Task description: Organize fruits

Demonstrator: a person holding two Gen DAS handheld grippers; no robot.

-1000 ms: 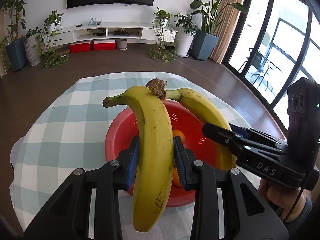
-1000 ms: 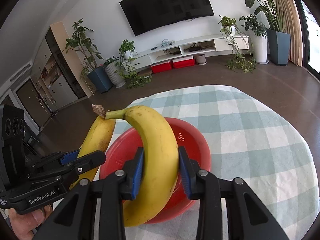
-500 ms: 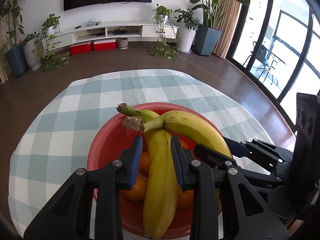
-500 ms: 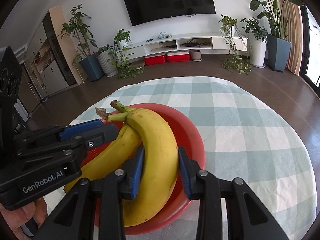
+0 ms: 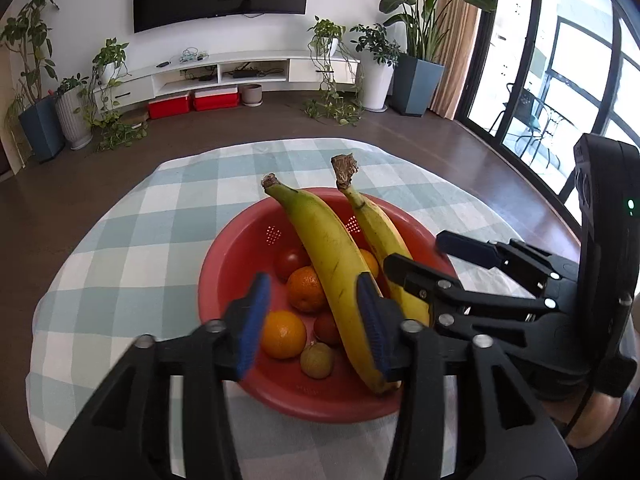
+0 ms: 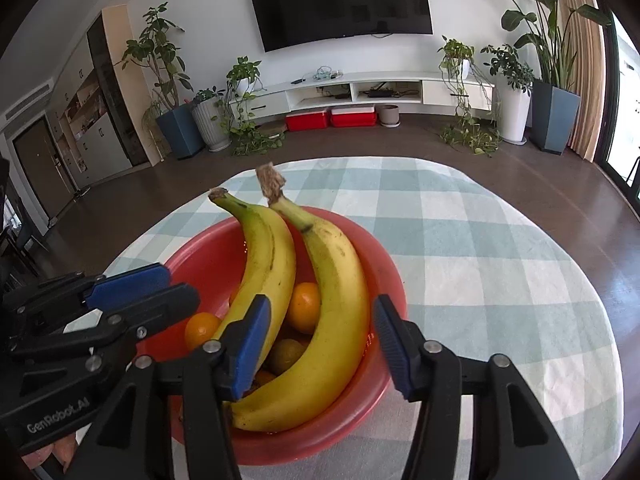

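A red bowl (image 5: 240, 248) (image 6: 200, 264) stands on the checked tablecloth. Two yellow bananas lie in it side by side, stems pointing away: the left banana (image 5: 336, 268) (image 6: 268, 264) and the right banana (image 5: 392, 252) (image 6: 340, 304). Under them are oranges (image 5: 282, 334) (image 6: 306, 306), red tomatoes (image 5: 291, 259) and a small yellowish fruit (image 5: 317, 360). My left gripper (image 5: 312, 320) is open over the bowl's near rim, its right pad beside the left banana. My right gripper (image 6: 320, 344) is open, jaws on either side of the right banana. Each gripper shows in the other's view.
The round table with the blue-white checked cloth (image 6: 500, 280) has its edges close on all sides, with dark floor beyond. A TV cabinet (image 5: 240, 72), potted plants (image 5: 416, 76) and glass doors (image 5: 560, 80) are far behind.
Both grippers have lowered their bananas into the bowl and opened, letting them go. The bananas now rest on the other fruit.
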